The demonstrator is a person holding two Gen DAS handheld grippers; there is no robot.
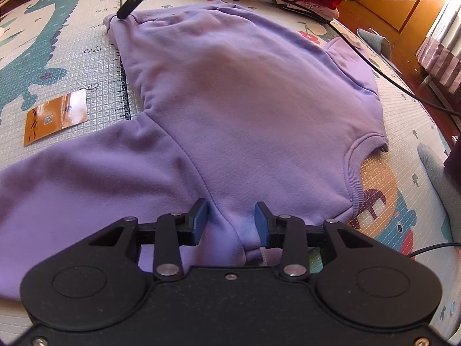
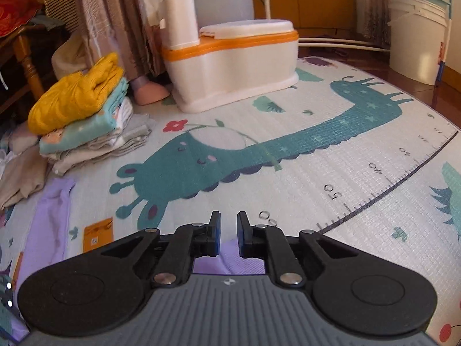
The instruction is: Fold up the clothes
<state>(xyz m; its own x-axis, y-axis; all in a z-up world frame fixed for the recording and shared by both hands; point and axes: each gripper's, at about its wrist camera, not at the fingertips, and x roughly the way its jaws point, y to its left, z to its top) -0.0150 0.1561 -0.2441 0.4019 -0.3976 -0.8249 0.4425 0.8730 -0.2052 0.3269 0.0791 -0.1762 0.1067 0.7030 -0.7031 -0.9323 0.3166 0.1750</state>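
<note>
Left wrist view, left to right: an orange card (image 1: pixel 56 116) lies on the play mat (image 1: pixel 72 66), then the purple sweatshirt (image 1: pixel 245 109) takes up the middle, spread flat on the mat. Its long axis runs from the bottom of the view up toward the far left, with the neckline (image 1: pixel 355 167) at the near right and the hem at the far end. One sleeve (image 1: pixel 86 173) sticks out to the near left. The left gripper (image 1: pixel 231 220) sits on the shoulder area with a bunched ridge of fabric between its blue pads; they stand a bit apart from the cloth, so it looks released rather than pinching. At the far left corner of the hem, a black finger of the other gripper touches down.

Right wrist view: a stack of folded clothes (image 2: pixel 83 124) at left, a white and orange potty (image 2: pixel 233 66) in the middle, a white bucket (image 2: pixel 415 28) at right. The right gripper (image 2: pixel 229 236) has a narrow gap and nothing in it, purple cloth just below.
</note>
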